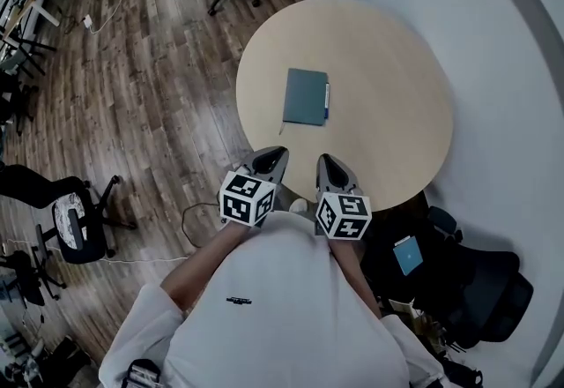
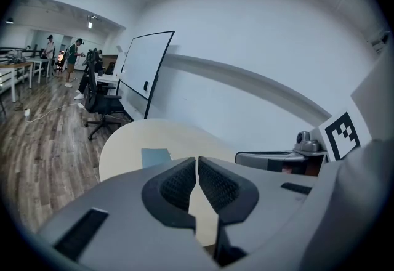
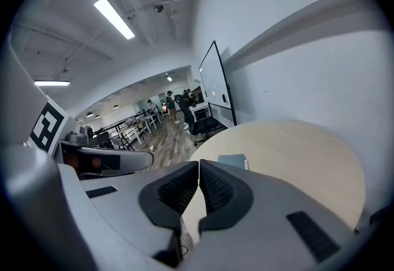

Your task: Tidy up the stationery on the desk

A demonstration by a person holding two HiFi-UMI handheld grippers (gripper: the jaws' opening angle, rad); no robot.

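left claw (image 2: 197, 165) clenched, empty, right claw (image 3: 199, 168) clenched, empty, both over near edge of round worktop (image 1: 388, 69), notebook (image 1: 306, 96) ahead of both claws, well apart, pen (image 1: 327, 100) along its right edge, clear only in head view

I can't read any words or numbers here. The cubes on my left hand-held gripper (image 1: 273, 152) and right hand-held gripper (image 1: 325, 160) show only black-and-white squares. The tiny dark mark (image 1: 238, 299) on my shirt (image 1: 282, 324) is too small to read.

Smooth matt pale table (image 1: 397, 86), wood-plank floor (image 1: 132, 86), matt teal notebook (image 1: 305, 96)
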